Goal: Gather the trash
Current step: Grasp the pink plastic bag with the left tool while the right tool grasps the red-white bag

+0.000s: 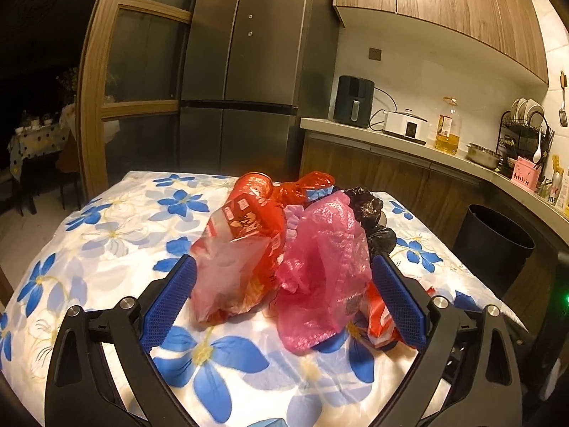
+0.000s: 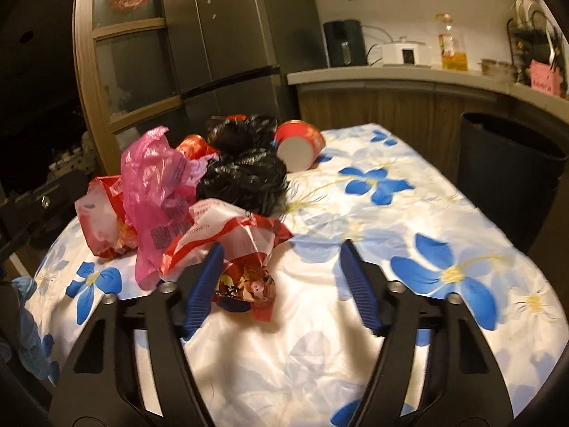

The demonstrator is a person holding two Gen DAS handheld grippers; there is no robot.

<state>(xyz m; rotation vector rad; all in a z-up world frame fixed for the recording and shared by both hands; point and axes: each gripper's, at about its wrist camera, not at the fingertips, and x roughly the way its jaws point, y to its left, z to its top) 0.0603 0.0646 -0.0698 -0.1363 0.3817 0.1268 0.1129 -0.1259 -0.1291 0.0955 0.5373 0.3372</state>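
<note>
Crinkled pink plastic bag [image 1: 322, 270], heaped.

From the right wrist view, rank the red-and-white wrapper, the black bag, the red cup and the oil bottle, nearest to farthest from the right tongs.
1. Red-and-white wrapper: at the left pad of the right tongs.
2. Black bag: behind it, mid-pile.
3. Red cup: on its side, far end of the pile.
4. Oil bottle: on the back counter.

One pink bag [image 1: 322, 270], two black bags [image 2: 245, 178].
</note>
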